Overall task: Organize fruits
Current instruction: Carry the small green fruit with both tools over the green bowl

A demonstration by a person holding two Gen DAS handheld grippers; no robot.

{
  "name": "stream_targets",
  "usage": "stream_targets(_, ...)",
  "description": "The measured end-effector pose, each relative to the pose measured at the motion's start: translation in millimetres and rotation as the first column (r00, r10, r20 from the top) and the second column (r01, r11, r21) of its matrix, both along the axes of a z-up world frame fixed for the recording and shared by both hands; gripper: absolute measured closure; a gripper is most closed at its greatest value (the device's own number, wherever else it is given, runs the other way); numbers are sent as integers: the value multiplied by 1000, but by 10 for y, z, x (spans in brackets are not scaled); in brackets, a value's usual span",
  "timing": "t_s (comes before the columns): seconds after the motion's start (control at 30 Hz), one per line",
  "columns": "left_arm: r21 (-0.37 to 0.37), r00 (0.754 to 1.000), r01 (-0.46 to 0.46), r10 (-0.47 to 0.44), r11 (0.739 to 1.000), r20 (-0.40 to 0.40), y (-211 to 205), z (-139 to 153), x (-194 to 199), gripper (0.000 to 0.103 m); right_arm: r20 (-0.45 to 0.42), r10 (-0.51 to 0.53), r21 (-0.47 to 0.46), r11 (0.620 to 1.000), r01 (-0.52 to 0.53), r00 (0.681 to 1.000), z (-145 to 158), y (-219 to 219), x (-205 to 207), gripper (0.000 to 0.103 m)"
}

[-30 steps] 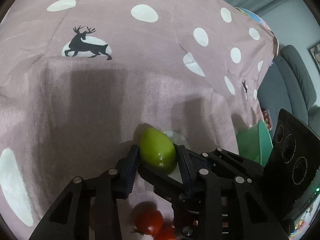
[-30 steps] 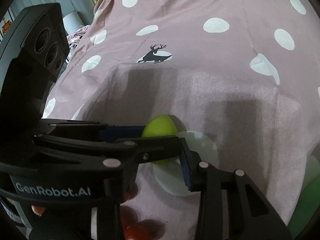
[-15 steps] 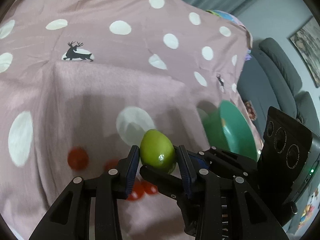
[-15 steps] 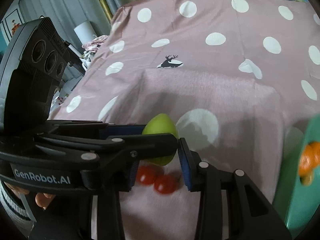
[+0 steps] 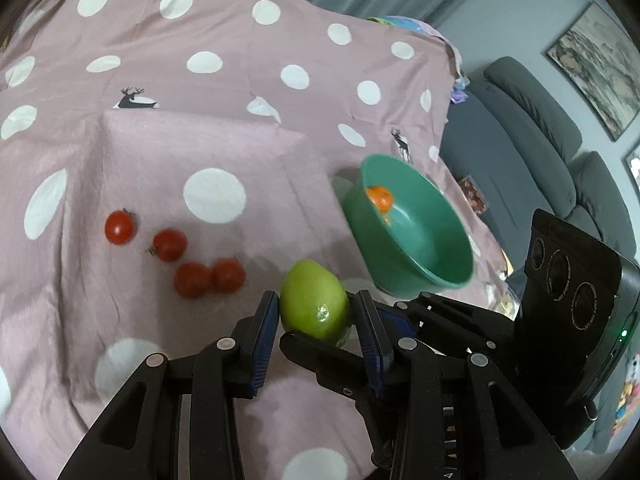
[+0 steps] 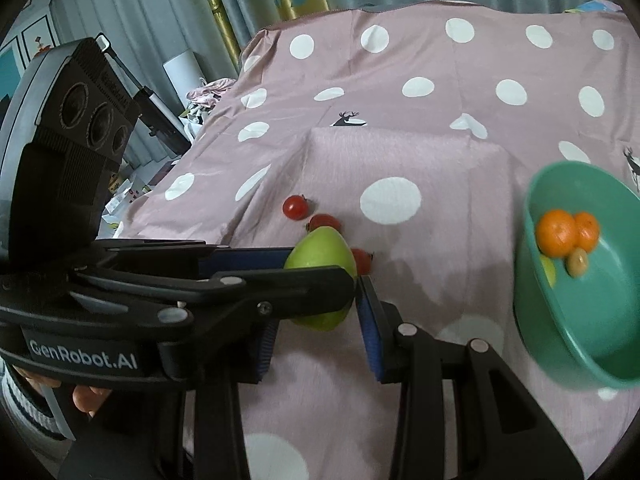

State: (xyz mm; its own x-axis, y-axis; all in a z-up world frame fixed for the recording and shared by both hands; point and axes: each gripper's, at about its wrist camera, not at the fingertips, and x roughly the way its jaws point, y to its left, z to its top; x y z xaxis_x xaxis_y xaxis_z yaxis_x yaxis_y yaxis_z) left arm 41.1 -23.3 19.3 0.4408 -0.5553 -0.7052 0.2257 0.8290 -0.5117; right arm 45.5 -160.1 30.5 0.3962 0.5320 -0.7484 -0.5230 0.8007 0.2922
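Note:
My left gripper (image 5: 314, 312) is shut on a green pear-like fruit (image 5: 314, 304) and holds it above the pink dotted cloth (image 5: 180, 140). The same fruit (image 6: 322, 258) shows in the right wrist view, pinched by the left gripper's fingers (image 6: 280, 280). My right gripper (image 6: 316, 328) crosses just behind the left one; its blue pads stand apart around the fruit. A teal bowl (image 5: 436, 264) sits to the right with orange fruits (image 6: 566, 232) inside. Several red cherry tomatoes (image 5: 170, 244) lie on the cloth to the left.
A grey sofa (image 5: 540, 120) stands beyond the table's right edge. Curtains (image 6: 180, 8) and clutter are off the table's left edge. The cloth (image 6: 440, 100) stretches far back.
Both grippers have risen and pulled back with the green fruit; the tomatoes and the teal bowl have come into full view below.

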Motion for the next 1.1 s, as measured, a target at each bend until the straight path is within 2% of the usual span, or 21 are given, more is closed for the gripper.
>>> stream_targets(0.4, 62, 997, 32, -36, 998, 68, -317, 248, -245, 64, 46, -34, 44, 999, 32, 998, 187, -251, -263, 65)
stream_targets(1.1, 137, 979, 147, -164, 980, 120, -955, 471, -183, 64, 89, -154, 104, 984, 145, 984, 364, -795, -373, 65)
